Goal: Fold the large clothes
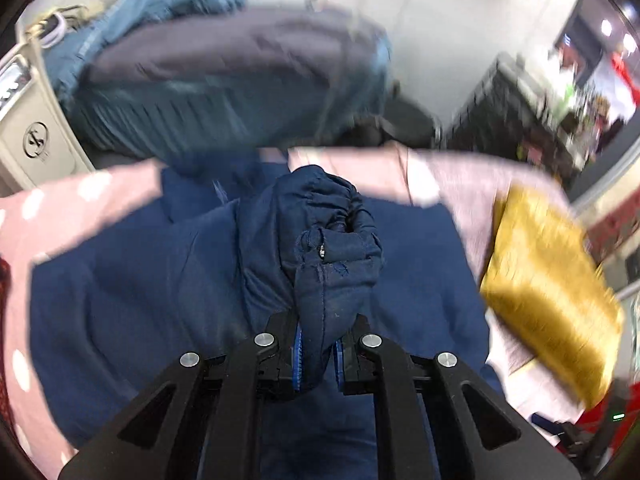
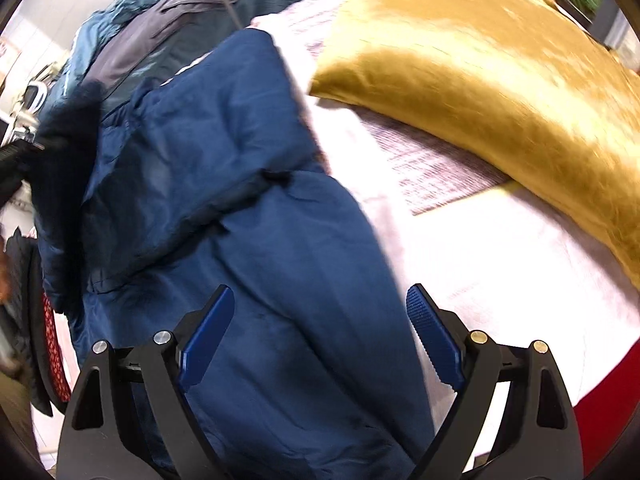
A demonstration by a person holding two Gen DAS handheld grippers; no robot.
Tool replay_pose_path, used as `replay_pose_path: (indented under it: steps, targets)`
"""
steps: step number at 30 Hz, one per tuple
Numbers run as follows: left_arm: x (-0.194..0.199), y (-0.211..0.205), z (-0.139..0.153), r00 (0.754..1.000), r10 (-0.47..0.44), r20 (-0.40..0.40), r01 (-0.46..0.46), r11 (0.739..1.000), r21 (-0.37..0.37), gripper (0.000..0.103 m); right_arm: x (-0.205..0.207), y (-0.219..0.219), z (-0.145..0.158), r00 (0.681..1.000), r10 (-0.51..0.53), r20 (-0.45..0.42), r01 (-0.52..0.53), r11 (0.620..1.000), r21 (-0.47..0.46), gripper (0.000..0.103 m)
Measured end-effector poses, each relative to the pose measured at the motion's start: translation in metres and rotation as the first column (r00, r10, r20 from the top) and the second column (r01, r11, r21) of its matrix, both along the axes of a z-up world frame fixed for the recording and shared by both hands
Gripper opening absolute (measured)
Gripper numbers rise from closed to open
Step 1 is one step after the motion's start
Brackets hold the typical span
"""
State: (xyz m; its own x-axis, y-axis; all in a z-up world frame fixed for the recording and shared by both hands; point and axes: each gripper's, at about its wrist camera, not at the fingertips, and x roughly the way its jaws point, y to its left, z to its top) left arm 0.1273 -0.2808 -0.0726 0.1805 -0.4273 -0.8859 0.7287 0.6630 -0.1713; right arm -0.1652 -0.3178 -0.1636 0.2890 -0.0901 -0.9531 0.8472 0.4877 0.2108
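A bunched cuff of the navy padded jacket (image 1: pixel 328 240) is pinched by the left claw (image 1: pixel 318 350), while the jacket's long axis on the bed runs straight ahead under the spread, empty right claw (image 2: pixel 320 332).

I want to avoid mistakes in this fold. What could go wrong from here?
1. The left gripper pinches only a bunched cuff of the navy jacket; it may slip out.
2. The right gripper is open and holds nothing, so the jacket may shift.
3. The gold pillow lies close; the fabric may drag onto it.
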Motion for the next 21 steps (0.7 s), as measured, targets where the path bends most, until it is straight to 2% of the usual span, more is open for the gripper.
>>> replay_pose_path:
  steps: [4, 6, 7, 8, 9, 14, 16, 19, 21]
  targets:
    - [-0.022, -0.013, -0.046, 1.000, -0.011, 0.019, 0.009, 0.995, 0.102, 0.011, -0.010, -0.002, -0.005, 0.999, -0.026, -0.020, 0.026, 1.000, 0.015, 0.087]
    - [-0.031, -0.017, -0.063, 0.999, -0.028, 0.019, 0.025, 0.988, 0.155, 0.022, -0.011, -0.004, -0.006, 0.999, -0.031, -0.025, 0.031, 0.999, 0.018, 0.087]
    - [-0.033, -0.019, -0.064, 0.999, -0.042, 0.010, 0.040, 0.987, 0.157, 0.050, -0.011, -0.004, -0.007, 0.999, -0.031, -0.026, 0.032, 0.999, 0.019, 0.087]
    - [-0.036, -0.021, -0.066, 0.998, -0.064, -0.012, 0.065, 0.988, 0.140, 0.085, -0.010, -0.005, -0.007, 0.999, -0.029, -0.027, 0.029, 0.999, 0.019, 0.087]
    - [-0.040, -0.021, -0.063, 0.995, -0.093, -0.040, 0.097, 0.990, 0.101, 0.093, -0.006, -0.005, -0.007, 0.999, -0.021, -0.029, 0.021, 1.000, 0.019, 0.087]
    - [-0.055, -0.004, -0.026, 0.988, -0.143, -0.049, 0.143, 0.990, -0.015, 0.093, 0.012, -0.006, -0.005, 0.999, 0.022, -0.033, -0.022, 1.000, 0.003, 0.087]
    - [-0.051, 0.020, 0.000, 0.991, -0.137, 0.004, 0.137, 0.987, -0.086, 0.094, 0.022, -0.009, -0.004, 0.999, 0.038, -0.021, -0.038, 0.999, 0.010, 0.087]
    - [-0.028, 0.066, 0.019, 0.996, -0.049, 0.080, 0.057, 0.993, -0.101, 0.096, 0.047, -0.012, 0.002, 0.997, 0.078, 0.017, -0.078, 0.997, 0.015, 0.087]
    - [-0.007, 0.102, 0.016, 0.992, 0.039, 0.121, -0.033, 0.998, -0.055, 0.096, 0.069, -0.012, 0.005, 0.992, 0.113, 0.050, -0.114, 0.993, 0.030, 0.087]
